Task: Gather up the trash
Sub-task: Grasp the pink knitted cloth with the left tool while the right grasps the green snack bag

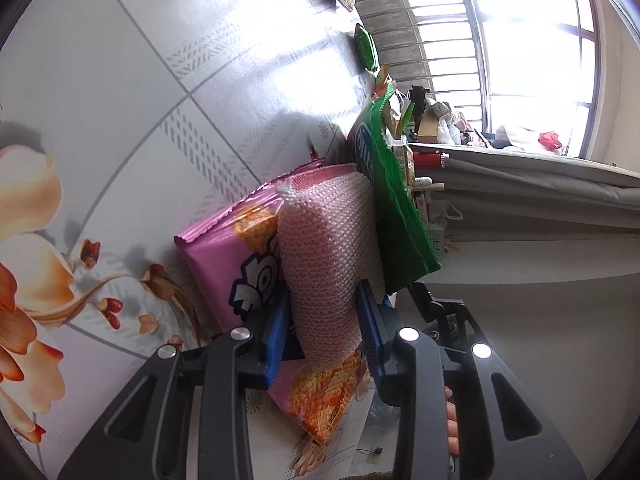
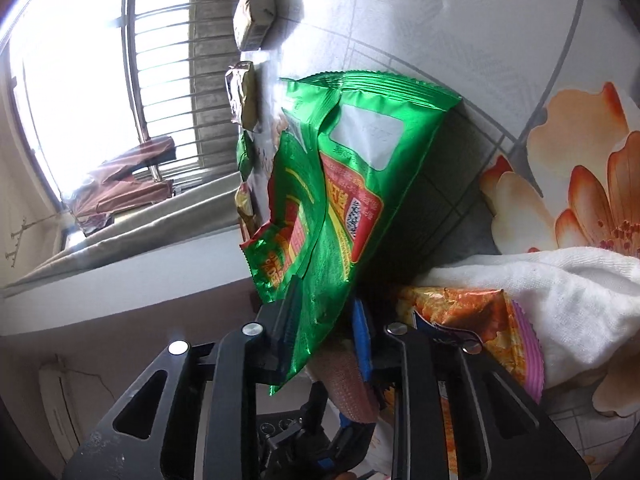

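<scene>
In the left wrist view my left gripper (image 1: 322, 308) is shut on a pink mesh sponge (image 1: 324, 248), with its blue pads pressing both sides. Behind the sponge lies a pink snack bag (image 1: 224, 248) on the flowered table (image 1: 120, 120). A green snack bag (image 1: 396, 216) stands just right of the sponge. In the right wrist view my right gripper (image 2: 326, 296) is shut on that green snack bag (image 2: 344, 168), which rises crumpled from between the fingers. The pink sponge (image 2: 344, 384) shows low between the fingers, and the pink-and-orange bag (image 2: 480, 320) lies to the right.
A white cloth (image 2: 552, 300) lies on the table at the right. Farther along the table are a brown carton (image 2: 254, 12), a gold wrapper (image 2: 242, 92) and a small green packet (image 1: 366, 46). A barred window (image 1: 520, 40) and a cluttered ledge (image 1: 432, 120) lie beyond the table edge.
</scene>
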Available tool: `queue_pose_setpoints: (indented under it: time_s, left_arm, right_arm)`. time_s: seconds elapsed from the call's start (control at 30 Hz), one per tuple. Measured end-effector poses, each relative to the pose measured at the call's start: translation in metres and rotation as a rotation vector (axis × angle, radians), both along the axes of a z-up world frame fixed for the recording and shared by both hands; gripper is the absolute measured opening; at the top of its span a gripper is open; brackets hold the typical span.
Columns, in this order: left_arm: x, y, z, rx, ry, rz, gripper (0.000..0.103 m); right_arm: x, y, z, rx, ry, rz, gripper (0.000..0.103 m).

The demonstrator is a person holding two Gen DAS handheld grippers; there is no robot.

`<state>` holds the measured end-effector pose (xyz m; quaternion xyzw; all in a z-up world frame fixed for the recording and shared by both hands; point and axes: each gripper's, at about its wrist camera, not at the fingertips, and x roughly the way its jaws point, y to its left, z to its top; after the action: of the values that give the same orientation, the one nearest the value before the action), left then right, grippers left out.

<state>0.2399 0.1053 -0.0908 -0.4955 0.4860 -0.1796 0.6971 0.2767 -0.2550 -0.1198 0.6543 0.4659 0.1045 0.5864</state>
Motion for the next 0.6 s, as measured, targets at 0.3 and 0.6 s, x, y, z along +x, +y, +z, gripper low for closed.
queue_pose_setpoints:
  time_s: [0.3,0.6]
  left_arm:
    - [-0.016,-0.001,0.017,-0.004,-0.068,-0.009,0.028]
    - [-0.033,-0.001,0.048,-0.015,-0.169,-0.027,0.028]
  right_arm:
    - [-0.016,-0.017,-0.001,0.173,-0.129,-0.049,0.002]
    - [-0.047,-0.046,0.029,0.236,-0.264,-0.072,0.002]
